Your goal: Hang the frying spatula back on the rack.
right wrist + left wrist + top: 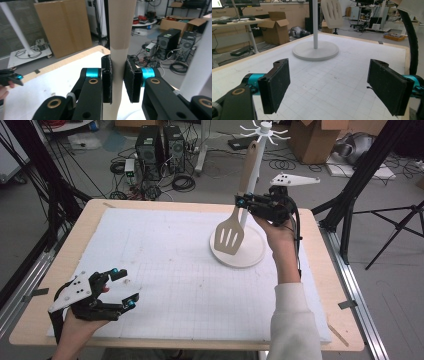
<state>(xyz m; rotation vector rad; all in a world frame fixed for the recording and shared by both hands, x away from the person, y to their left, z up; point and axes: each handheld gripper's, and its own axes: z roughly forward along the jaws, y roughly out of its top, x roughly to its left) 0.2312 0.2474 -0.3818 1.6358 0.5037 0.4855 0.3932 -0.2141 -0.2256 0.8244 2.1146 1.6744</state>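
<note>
A wooden slotted spatula (229,238) hangs upright with its head just above the round base of a white hook stand (250,256). My right gripper (242,201) is shut on the spatula's handle, close beside the stand's pole. In the right gripper view the two pads clamp the pale handle (121,30) from both sides, around my right gripper (117,77). My left gripper (126,287) rests low at the near left of the mat, open and holding nothing. In the left gripper view its wide-apart pads frame my left gripper (329,85), with the stand's base (315,51) and the spatula's head (332,12) beyond.
A white gridded mat (165,270) covers the wooden table (35,320). The stand's top ring of hooks (263,131) rises at the back right. On the floor behind are computer towers (160,150), cables and cardboard boxes (315,137). Black tripod legs (360,180) stand to the right.
</note>
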